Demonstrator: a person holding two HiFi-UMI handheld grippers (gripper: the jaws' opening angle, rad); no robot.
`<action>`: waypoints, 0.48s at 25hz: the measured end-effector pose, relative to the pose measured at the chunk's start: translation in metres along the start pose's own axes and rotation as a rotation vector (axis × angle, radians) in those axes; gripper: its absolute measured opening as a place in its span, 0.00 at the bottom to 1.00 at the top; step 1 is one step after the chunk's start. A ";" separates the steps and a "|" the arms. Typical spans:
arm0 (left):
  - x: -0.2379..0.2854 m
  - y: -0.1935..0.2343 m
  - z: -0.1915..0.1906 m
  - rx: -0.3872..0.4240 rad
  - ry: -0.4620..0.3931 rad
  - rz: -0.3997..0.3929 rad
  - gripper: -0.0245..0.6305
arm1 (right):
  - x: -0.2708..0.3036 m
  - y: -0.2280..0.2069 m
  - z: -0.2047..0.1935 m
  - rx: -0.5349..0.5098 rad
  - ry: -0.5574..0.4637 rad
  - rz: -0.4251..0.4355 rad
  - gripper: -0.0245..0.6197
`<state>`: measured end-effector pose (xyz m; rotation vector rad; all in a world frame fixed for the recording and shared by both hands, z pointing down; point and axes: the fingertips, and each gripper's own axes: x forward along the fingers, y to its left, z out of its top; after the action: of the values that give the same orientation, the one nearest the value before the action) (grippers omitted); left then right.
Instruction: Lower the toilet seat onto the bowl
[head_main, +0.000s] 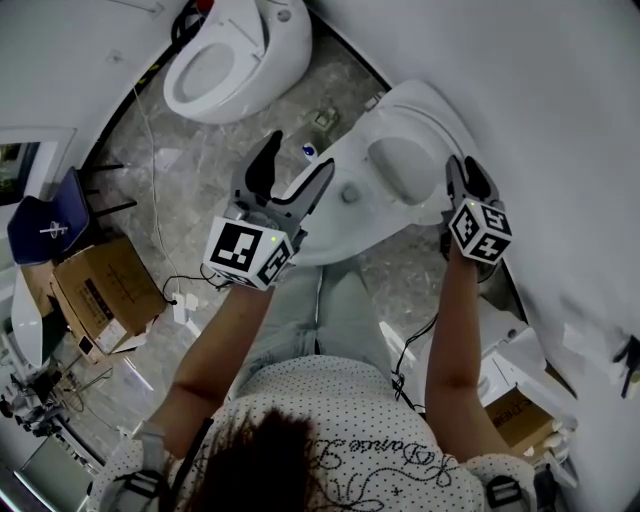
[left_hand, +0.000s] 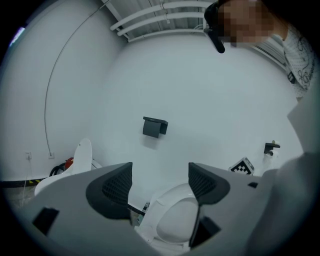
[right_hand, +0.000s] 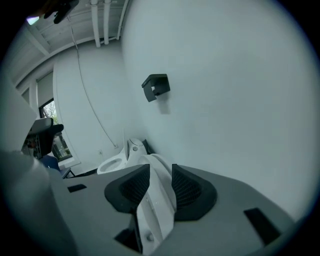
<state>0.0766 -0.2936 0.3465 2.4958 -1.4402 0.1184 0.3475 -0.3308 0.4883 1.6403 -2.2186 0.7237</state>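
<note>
The white toilet bowl (head_main: 335, 215) is in front of the person, its toilet seat (head_main: 400, 165) raised and leaning toward the right wall. My right gripper (head_main: 462, 172) is at the seat's right edge. In the right gripper view the seat (right_hand: 159, 210) runs edge-on between the dark pads (right_hand: 187, 190) of that gripper (right_hand: 160, 187), which press on it from both sides. My left gripper (head_main: 297, 165) hovers open over the bowl's left side, holding nothing. The left gripper view shows the seat ring (left_hand: 175, 220) low between the spread jaws of the left gripper (left_hand: 160, 182).
A second toilet (head_main: 235, 55) stands at the far left. A cardboard box (head_main: 100, 295) and a blue chair (head_main: 50, 220) are at the left, with cables across the marble floor. A black holder (left_hand: 154, 126) hangs on the curved white wall. Another box (head_main: 520, 415) sits low right.
</note>
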 end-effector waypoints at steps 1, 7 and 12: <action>-0.001 0.000 -0.001 0.000 0.001 0.003 0.55 | 0.001 -0.003 -0.002 -0.002 0.005 -0.007 0.24; -0.010 0.002 -0.001 0.002 -0.003 0.028 0.55 | 0.002 -0.007 -0.006 -0.020 0.044 0.007 0.22; -0.016 0.006 0.001 -0.004 -0.012 0.049 0.54 | 0.003 -0.003 -0.007 -0.001 0.095 0.042 0.21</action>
<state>0.0630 -0.2834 0.3435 2.4632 -1.5057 0.1101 0.3490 -0.3298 0.4961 1.5300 -2.1919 0.7943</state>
